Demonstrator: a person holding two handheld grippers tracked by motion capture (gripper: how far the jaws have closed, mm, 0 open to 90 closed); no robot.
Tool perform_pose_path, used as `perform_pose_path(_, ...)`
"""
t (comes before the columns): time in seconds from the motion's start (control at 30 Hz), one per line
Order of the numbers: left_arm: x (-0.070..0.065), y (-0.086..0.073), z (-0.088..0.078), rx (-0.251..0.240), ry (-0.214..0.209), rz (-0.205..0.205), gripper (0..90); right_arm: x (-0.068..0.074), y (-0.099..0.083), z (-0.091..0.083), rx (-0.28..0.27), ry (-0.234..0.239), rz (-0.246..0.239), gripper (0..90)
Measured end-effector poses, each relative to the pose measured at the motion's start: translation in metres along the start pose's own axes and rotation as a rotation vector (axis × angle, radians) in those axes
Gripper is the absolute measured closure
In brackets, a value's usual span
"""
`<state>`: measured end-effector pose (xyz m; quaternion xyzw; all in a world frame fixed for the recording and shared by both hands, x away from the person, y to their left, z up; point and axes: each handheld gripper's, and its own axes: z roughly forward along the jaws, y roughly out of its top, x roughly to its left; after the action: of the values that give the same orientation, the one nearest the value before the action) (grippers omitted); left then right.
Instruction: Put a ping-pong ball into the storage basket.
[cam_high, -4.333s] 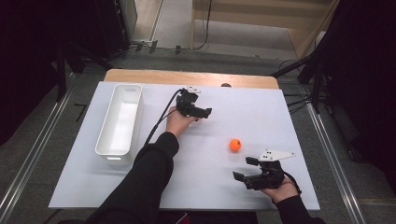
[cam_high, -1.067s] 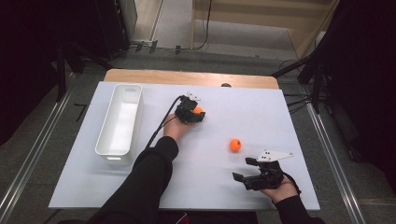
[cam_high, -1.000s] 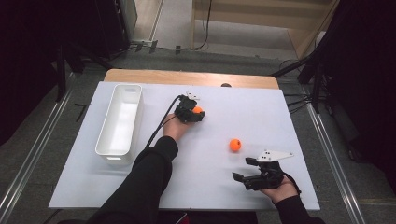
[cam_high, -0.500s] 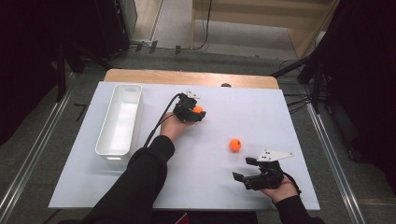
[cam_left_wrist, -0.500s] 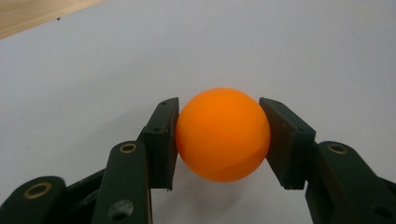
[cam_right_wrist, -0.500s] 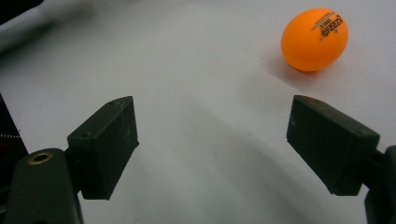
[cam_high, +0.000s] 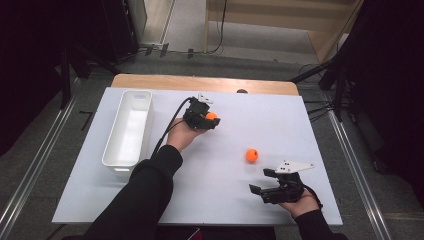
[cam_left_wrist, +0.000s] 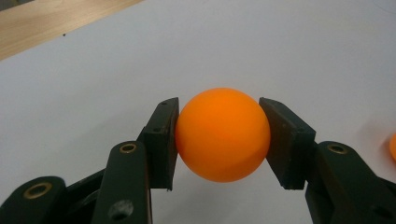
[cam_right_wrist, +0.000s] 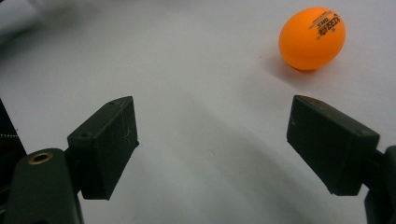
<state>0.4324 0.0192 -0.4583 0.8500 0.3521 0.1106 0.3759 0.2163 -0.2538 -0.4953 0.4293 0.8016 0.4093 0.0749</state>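
right gripper (cam_high: 265, 189): near edge of table (cam_high: 310, 125), jaws apart, empty
loose ball (cam_high: 252, 155): on table, just beyond it
left gripper (cam_high: 209, 121): clamped on held ball (cam_left_wrist: 222, 134)
step: carrying ball
next: likely over to tray (cam_high: 116, 159), then release

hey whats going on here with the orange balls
A person works at a white table with a gripper in each hand. The left gripper is shut on an orange ball. A second orange ball lies loose ahead of the open right gripper. A white bin sits at the left.
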Motion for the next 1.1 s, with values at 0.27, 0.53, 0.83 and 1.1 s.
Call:
perform_pose_path(0.27, -0.007, 0.002, -0.014, -0.009, -0.025, 0.007, 50.4, 0.0, 0.0, 0.0, 0.002, 0.0, 0.0, 14.9)
perform_pose_path(0.53, -0.014, 0.006, -0.028, -0.021, -0.057, 0.009, 50.4, 0.0, 0.0, 0.0, 0.001, -0.002, 0.0, 14.9)
perform_pose_path(0.83, -0.013, 0.002, -0.037, 0.003, -0.058, 0.005, 50.4, -0.001, 0.0, 0.0, 0.003, -0.001, 0.0, 14.8)
perform_pose_path(1.1, -0.014, -0.004, -0.042, 0.008, -0.061, 0.014, 50.3, -0.001, -0.001, 0.0, 0.003, -0.006, 0.002, 14.9)
